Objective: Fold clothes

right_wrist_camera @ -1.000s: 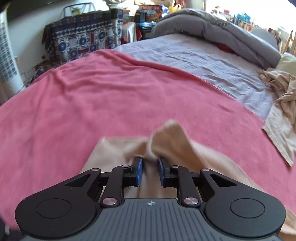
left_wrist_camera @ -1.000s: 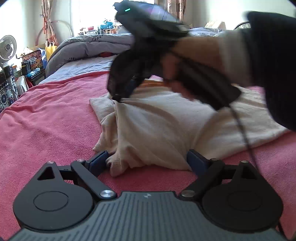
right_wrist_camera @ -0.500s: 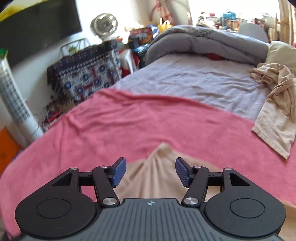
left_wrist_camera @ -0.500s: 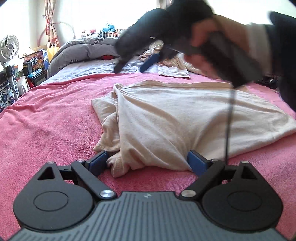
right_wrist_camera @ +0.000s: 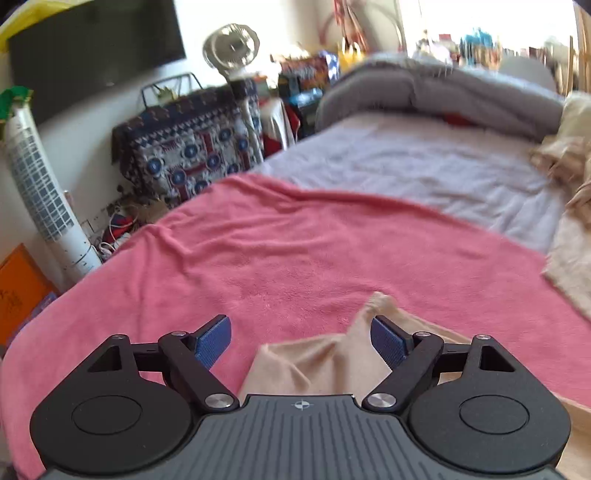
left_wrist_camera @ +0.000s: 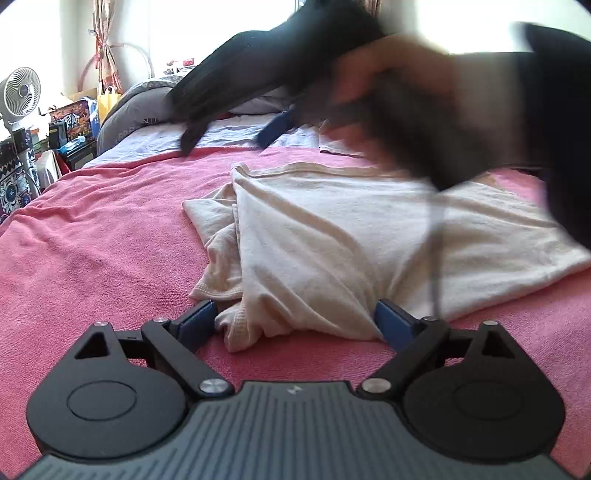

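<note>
The cream cotton T-shirt (left_wrist_camera: 332, 236) lies half-folded on the pink fleece blanket (left_wrist_camera: 92, 236) covering the bed. The left claw (left_wrist_camera: 295, 321) is spread around its bunched near corner; a careless pinch could drag the fold apart. The right claw (right_wrist_camera: 301, 341), jaws just opening, hangs empty above the cloth. A second crumpled beige garment (right_wrist_camera: 569, 177) lies beyond, near the grey duvet (right_wrist_camera: 424, 88).

Daylight is pouring in from the window (left_wrist_camera: 461, 26) beyond the far edge of the bed (left_wrist_camera: 92, 236), blowing out to white glare. The right gripper (left_wrist_camera: 229, 140) and the hand (left_wrist_camera: 388, 92) holding it are smearing with motion blur and showing dark against that light. The right wrist view is blurring softly toward its far edge, and fisheye distortion is bending both pictures' corners.
</note>
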Tool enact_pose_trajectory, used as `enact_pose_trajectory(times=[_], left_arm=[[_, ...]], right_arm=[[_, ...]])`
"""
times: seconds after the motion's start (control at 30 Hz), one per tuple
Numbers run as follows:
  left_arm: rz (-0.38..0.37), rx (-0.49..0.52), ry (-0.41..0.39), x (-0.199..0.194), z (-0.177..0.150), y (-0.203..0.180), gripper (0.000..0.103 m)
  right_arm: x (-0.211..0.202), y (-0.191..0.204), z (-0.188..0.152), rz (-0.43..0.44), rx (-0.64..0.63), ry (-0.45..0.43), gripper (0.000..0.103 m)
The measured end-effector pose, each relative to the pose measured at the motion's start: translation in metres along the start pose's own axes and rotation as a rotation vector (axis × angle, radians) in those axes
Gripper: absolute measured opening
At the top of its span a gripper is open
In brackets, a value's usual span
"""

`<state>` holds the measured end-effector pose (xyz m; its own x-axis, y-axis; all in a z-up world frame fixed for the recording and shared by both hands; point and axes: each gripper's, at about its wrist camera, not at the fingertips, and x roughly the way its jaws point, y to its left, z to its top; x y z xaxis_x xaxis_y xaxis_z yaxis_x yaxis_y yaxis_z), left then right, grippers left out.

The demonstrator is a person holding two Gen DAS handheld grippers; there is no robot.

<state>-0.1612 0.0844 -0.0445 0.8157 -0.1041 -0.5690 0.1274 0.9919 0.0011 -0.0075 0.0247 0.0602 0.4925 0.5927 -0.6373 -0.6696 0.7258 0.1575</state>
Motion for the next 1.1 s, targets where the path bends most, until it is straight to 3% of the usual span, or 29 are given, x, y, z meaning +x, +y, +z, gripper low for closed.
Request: enact_pose_trajectory(times=[0.17,0.23,0.33,0.4,0.53,0.57,0.6,0.67,0.73,0.77,0.87,1.0,1.07,1.1], left_arm=[[0.016,-0.044,0.016,-0.012,0.001,0.013,0.094],[0.057,-0.058,0.04,-0.021,-0.001,0.021,0.094],[0.16,0.01,0.038,-0.04,0.004,0.023,0.093],[0.124,0.05,-0.014,-0.054,0.016,0.018,0.094],[-0.017,0.019,-0.089,-0.046,0.055,-0.007,0.101],[-0.036,0.021,-0.076,-0.036,0.06,-0.016,0.102],[-0.009,0.053,-0.033,-0.022,0.06,-0.023,0.103],[0.048,0.118,0.056,0.005,0.059,-0.035,0.103],[0.133,0.184,0.157,0.024,0.037,-0.028,0.103],[0.077,0.131,0.129,0.015,0.024,-0.013,0.103],[0.052,-0.01,0.155,-0.006,0.009,0.029,0.103],[0.265,0.084,0.187,-0.028,0.013,0.039,0.103],[0.321,0.155,0.162,-0.034,0.024,0.028,0.102],[0.308,0.188,0.135,-0.036,0.032,0.018,0.102]], right_arm=[[-0.094,-0.024,-0.057,-0.099,-0.062,-0.033,0.089],[-0.119,-0.027,-0.09,-0.186,-0.126,-0.004,0.089],[-0.146,-0.025,-0.139,-0.294,-0.245,0.034,0.089],[-0.16,-0.019,-0.163,-0.291,-0.259,0.017,0.089],[-0.171,-0.008,-0.179,-0.174,-0.083,-0.114,0.089],[-0.167,-0.007,-0.18,-0.14,-0.038,-0.124,0.089],[-0.163,-0.007,-0.182,-0.116,0.004,-0.123,0.089],[-0.156,-0.012,-0.193,-0.178,0.033,-0.022,0.089],[-0.157,-0.02,-0.216,-0.239,0.028,0.032,0.09],[-0.169,-0.024,-0.228,-0.22,0.027,0.001,0.09],[-0.203,-0.034,-0.249,-0.226,0.053,0.012,0.09],[-0.239,-0.033,-0.272,-0.367,0.018,-0.022,0.092],[-0.241,-0.023,-0.28,-0.521,-0.098,-0.04,0.092],[-0.239,-0.018,-0.283,-0.596,-0.157,-0.043,0.092]])
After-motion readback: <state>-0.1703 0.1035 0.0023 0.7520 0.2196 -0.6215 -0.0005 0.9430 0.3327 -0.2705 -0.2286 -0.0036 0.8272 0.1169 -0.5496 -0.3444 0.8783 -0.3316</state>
